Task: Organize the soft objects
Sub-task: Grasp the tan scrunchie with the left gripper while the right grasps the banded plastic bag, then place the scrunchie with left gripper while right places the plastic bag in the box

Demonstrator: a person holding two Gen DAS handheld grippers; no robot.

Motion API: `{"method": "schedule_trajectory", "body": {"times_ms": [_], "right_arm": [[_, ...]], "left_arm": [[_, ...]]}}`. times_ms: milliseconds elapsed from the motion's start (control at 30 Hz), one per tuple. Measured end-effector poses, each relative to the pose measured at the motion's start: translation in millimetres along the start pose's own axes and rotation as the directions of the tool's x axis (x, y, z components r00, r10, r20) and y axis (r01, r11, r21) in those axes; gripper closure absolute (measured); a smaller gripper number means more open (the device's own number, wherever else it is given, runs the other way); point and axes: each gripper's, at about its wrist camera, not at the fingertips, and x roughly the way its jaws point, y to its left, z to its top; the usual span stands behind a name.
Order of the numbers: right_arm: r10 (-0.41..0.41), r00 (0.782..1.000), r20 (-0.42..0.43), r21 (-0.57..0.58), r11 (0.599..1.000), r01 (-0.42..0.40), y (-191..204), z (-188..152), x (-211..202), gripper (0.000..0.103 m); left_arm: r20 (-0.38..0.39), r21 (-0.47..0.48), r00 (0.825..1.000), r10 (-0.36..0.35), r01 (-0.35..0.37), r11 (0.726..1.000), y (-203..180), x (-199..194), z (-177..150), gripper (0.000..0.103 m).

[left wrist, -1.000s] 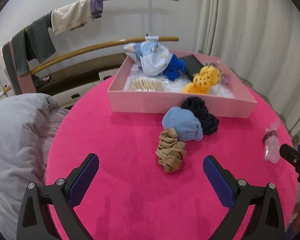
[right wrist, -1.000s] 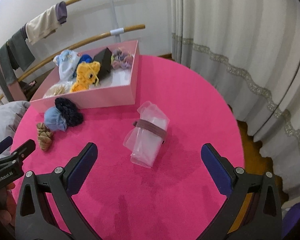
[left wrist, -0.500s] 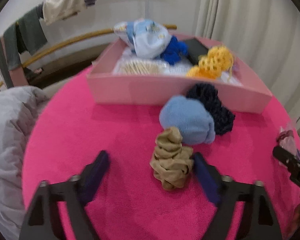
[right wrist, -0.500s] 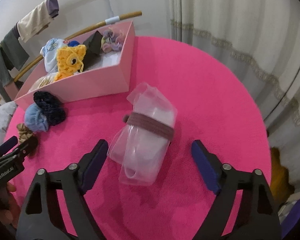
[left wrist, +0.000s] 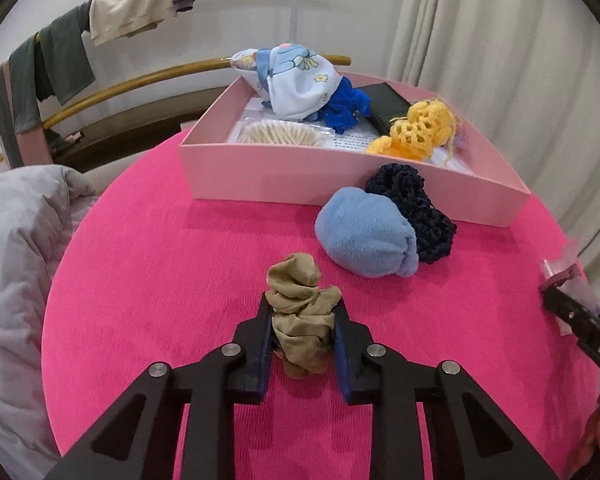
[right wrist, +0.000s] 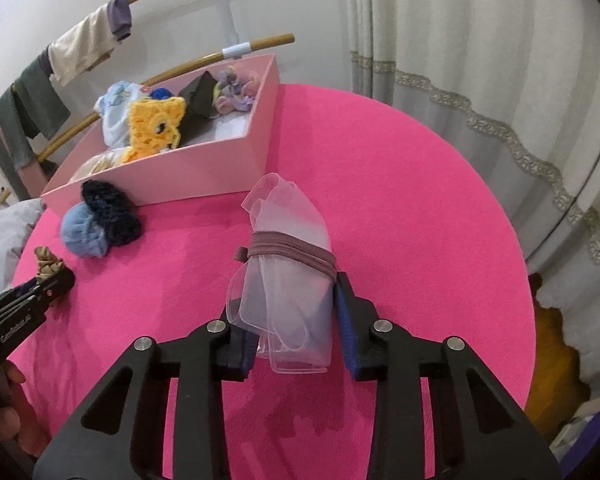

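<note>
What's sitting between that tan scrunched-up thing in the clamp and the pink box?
In the left wrist view, a light blue fuzzy bundle and a dark navy knit piece lie between the tan scrunchie and the pink box; otherwise bare pink tablecloth.

Around your round pink desk (left wrist: 148, 264)

Behind it you have a drying rack of curved wooden rails (left wrist: 148, 80) hung with a cream garment (left wrist: 128, 12) and a dark green one (left wrist: 60, 60). Pale curtains (right wrist: 480, 60) with a lace trim band hang at the right, and a grey duvet (left wrist: 16, 248) bunches at the left.
</note>
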Motion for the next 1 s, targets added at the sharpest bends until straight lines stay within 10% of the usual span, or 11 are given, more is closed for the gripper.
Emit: {"method": "schedule_trajectory", "body": {"times_ms": [1000], "right_arm": [[0.175, 0.980, 0.091, -0.113, 0.980, -0.165, 60, 14, -67, 0.072]], "left_arm": [[0.125, 0.005, 0.992, 0.020, -0.020, 1.000, -1, -117, -6, 0.083]]}}
